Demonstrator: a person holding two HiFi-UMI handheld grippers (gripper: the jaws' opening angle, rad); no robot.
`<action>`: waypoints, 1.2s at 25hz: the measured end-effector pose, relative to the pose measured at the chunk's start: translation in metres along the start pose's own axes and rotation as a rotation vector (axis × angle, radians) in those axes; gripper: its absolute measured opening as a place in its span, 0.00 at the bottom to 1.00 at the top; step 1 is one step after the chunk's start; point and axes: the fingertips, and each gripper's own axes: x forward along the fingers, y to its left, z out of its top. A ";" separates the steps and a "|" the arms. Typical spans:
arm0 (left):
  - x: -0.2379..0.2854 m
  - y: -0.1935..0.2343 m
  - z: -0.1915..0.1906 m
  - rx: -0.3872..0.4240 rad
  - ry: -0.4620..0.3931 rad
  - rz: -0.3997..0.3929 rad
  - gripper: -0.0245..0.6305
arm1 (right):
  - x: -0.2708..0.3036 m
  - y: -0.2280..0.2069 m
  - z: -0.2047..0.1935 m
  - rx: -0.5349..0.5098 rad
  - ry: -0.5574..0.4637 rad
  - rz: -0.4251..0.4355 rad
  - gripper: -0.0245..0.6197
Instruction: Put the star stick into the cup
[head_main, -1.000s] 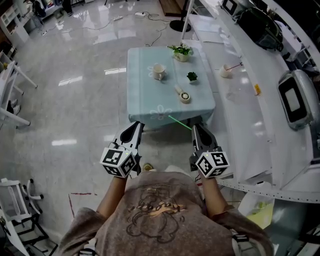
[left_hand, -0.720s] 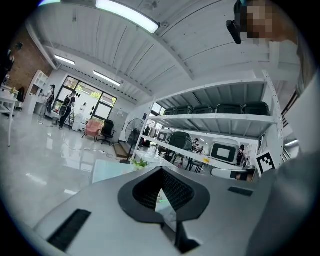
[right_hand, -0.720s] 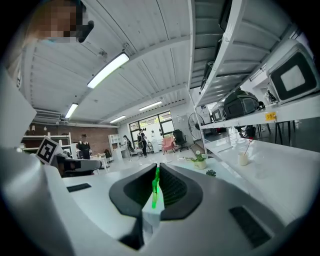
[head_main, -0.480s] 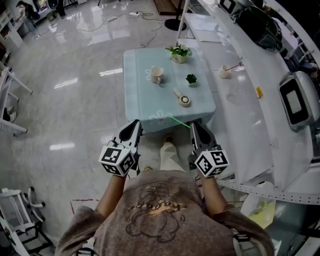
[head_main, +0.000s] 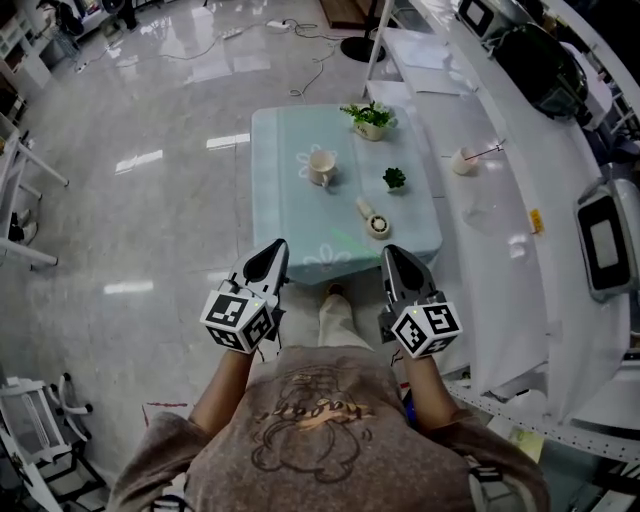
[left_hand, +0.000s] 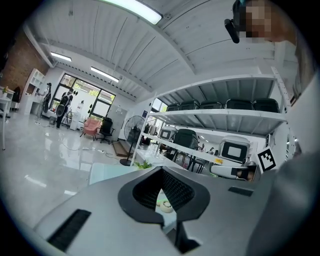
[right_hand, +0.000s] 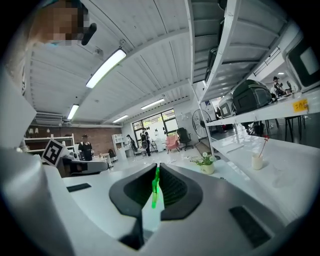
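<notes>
A cream cup (head_main: 321, 167) stands on the pale blue table (head_main: 290, 215), towards its far side. My right gripper (head_main: 392, 250) hovers at the table's near edge, shut on a thin green star stick (right_hand: 155, 187). The stick points forward and left over the table; in the head view it shows only faintly (head_main: 350, 241). The right gripper view has the stick pinched upright between the pads (right_hand: 165, 186). My left gripper (head_main: 277, 246) is level with the right one at the near edge, shut with nothing in it. The cup is out of sight in both gripper views.
On the table are a leafy potted plant (head_main: 370, 115), a small dark plant (head_main: 395, 179) and a round cream object with a handle (head_main: 376, 224). A white counter (head_main: 500, 230) runs along the right, bearing a cup with a red stick (head_main: 462, 160). Shiny floor lies to the left.
The table has drawn nearer under both grippers as the person stepped forward. Both grippers keep their pose, and the green stick stays in the right one.
</notes>
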 end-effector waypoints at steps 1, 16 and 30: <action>0.008 0.003 0.003 -0.001 0.003 0.001 0.07 | 0.010 -0.004 0.002 -0.003 0.007 0.009 0.07; 0.133 0.048 0.040 -0.028 0.009 0.119 0.07 | 0.150 -0.080 0.056 -0.019 0.054 0.155 0.07; 0.192 0.079 0.045 -0.063 0.007 0.206 0.07 | 0.227 -0.125 0.063 0.004 0.085 0.218 0.07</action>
